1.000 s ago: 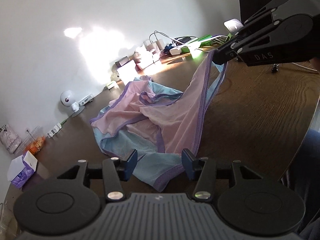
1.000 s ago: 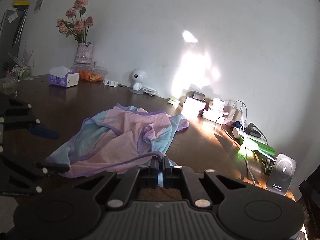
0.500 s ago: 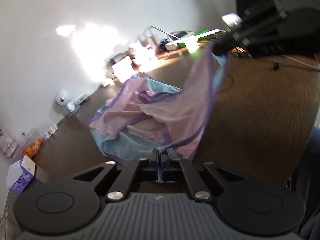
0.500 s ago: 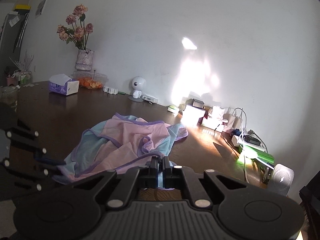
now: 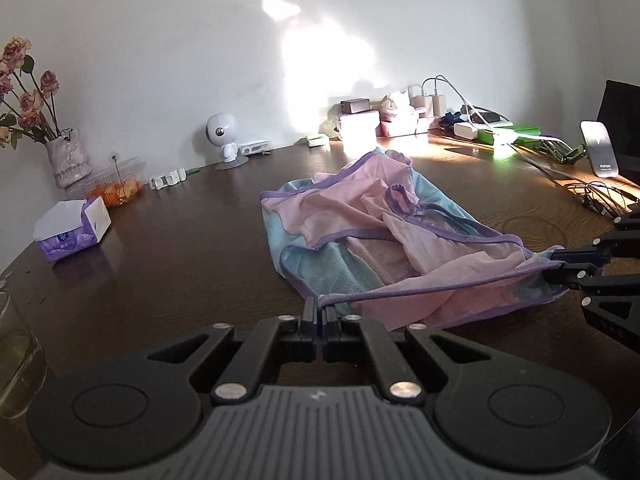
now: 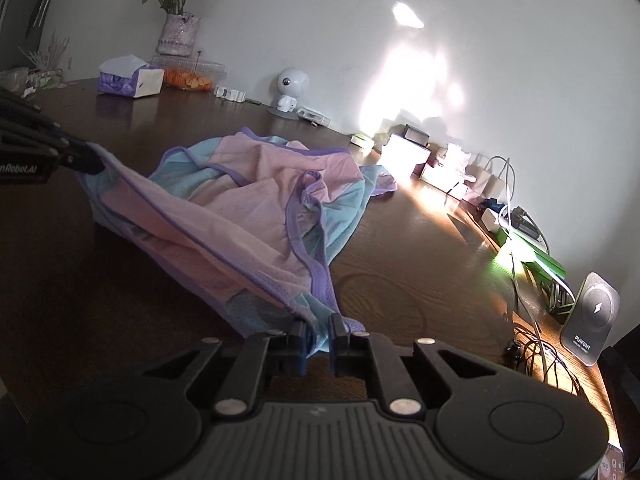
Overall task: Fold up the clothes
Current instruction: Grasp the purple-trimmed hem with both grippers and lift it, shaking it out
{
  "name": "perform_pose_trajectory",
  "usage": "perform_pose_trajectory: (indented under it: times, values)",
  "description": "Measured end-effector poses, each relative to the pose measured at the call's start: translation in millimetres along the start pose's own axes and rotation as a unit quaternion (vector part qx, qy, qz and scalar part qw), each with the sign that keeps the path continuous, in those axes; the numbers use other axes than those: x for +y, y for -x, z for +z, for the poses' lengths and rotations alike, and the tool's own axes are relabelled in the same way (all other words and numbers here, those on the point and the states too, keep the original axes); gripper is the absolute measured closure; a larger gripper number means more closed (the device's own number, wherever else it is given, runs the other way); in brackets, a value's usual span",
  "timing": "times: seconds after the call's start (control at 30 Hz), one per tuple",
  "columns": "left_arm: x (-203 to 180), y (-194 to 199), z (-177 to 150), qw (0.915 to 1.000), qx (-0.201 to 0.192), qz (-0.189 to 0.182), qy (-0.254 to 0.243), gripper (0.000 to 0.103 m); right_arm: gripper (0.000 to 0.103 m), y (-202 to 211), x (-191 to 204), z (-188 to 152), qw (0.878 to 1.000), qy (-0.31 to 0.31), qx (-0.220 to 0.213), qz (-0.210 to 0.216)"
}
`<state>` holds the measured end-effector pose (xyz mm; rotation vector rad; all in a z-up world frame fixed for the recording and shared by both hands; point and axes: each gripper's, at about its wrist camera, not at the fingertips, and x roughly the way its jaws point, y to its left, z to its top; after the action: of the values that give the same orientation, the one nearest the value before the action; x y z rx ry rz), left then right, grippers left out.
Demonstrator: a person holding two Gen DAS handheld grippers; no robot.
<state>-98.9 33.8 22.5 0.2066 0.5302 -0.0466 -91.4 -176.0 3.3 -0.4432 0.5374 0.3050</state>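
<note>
Garment: pink-and-blue mesh garment (image 5: pixel 372 232) with purple trim lies rumpled on the dark wooden table (image 5: pixel 180 248), its near hem lifted and stretched between the two grippers.
Left gripper: left gripper (image 5: pixel 321 312), jaws closed on the purple hem at 6 o'clock of the left view.
Right gripper: right gripper (image 6: pixel 318 326), jaws pinching the hem corner; a narrow gap shows between them with cloth bunched inside.
Risk: the right hold looks shallow to me, so the thin trim could slip out if the hem is pulled tighter; the far half is bunched, so a fold made now would likely trap wrinkles.
Snag risk: cables (image 6: pixel 532 344) lie at 3 o'clock, near the right gripper, and a sideways swing could catch them.
Left view only: a glass (image 5: pixel 16 360) at 8 o'clock.
Right view only: a charger stand's (image 6: pixel 592 320) face, and the cloth between the right jaws.
</note>
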Motion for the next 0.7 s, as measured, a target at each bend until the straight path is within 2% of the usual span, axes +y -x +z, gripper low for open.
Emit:
perform_pose_trajectory:
  times: [0.1,0.17,0.23,0.3,0.4,0.5,0.53,0.63,0.7]
  values:
    - [1.0,-1.0,5.1,1.0,-0.004,0.002,0.006,0.101,0.101,7.7,0.3,3.0,1.0,-0.009,-0.016,-0.009]
    - [4.9,6.1,23.7,0.9993,-0.036,0.002,0.005,0.101,0.102,21.6,-8.0,13.5,0.999,-0.011,-0.047,-0.022]
    - [9.1,21.3,55.5,0.9964,-0.085,0.001,0.006,0.101,0.102,42.2,-25.3,34.6,0.996,-0.016,-0.087,-0.033]
    - [10.7,47.5,93.5,0.9898,-0.143,0.006,-0.002,0.101,0.102,67.3,-44.6,60.2,0.99,-0.019,-0.131,-0.045]
    - [9.2,94.2,148.8,0.9739,-0.225,0.022,-0.017,0.101,0.102,121.1,-70.0,105.6,0.978,0.0,-0.195,-0.077]
    - [8.2,133.9,194.6,0.9594,-0.278,0.037,-0.027,0.101,0.102,178.7,-92.2,146.3,0.96,0.004,-0.255,-0.113]
    - [8.1,142.7,207.0,0.9559,-0.29,0.039,-0.03,0.101,0.102,192.7,-98.7,157.2,0.955,0.003,-0.27,-0.123]
    - [9.5,139.5,233.1,0.9578,-0.283,0.038,-0.034,0.101,0.102,213.5,-116.0,181.2,0.95,-0.006,-0.288,-0.12]
    - [11.4,113.6,243.5,0.9667,-0.254,0.021,-0.025,0.101,0.102,204.9,-124.8,191.3,0.953,-0.008,-0.281,-0.113]
